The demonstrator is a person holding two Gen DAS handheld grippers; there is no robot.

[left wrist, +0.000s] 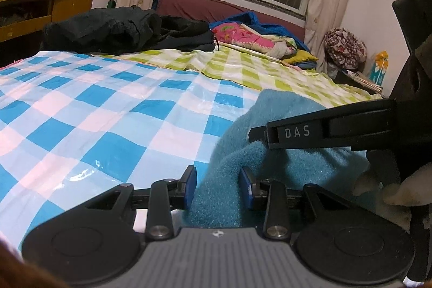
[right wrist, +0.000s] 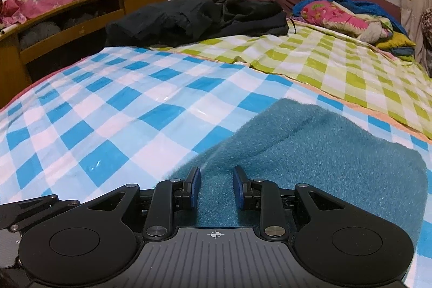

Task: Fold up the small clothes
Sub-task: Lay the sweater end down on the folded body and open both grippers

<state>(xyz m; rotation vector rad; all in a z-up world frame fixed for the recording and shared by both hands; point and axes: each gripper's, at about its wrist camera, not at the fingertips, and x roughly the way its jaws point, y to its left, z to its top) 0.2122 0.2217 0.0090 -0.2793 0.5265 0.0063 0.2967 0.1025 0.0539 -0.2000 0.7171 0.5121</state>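
A fuzzy teal garment (right wrist: pixel 324 142) lies on the blue-and-white checked sheet (right wrist: pixel 108 112) of the bed. In the left wrist view the garment (left wrist: pixel 270 161) bulges up between the left gripper's (left wrist: pixel 219 186) open blue-padded jaws, with its left edge against the cloth. The right gripper's black body (left wrist: pixel 337 130) reaches in from the right above the garment. In the right wrist view the right gripper (right wrist: pixel 216 184) is open, its jaws standing over the garment's near left corner, not closed on it.
A black jacket (right wrist: pixel 199 18) lies at the far side of the bed by a green-checked sheet (right wrist: pixel 337 64). Pink and blue bedding (right wrist: pixel 345 15) is piled by the headboard. A wooden shelf (right wrist: pixel 67 26) stands at left.
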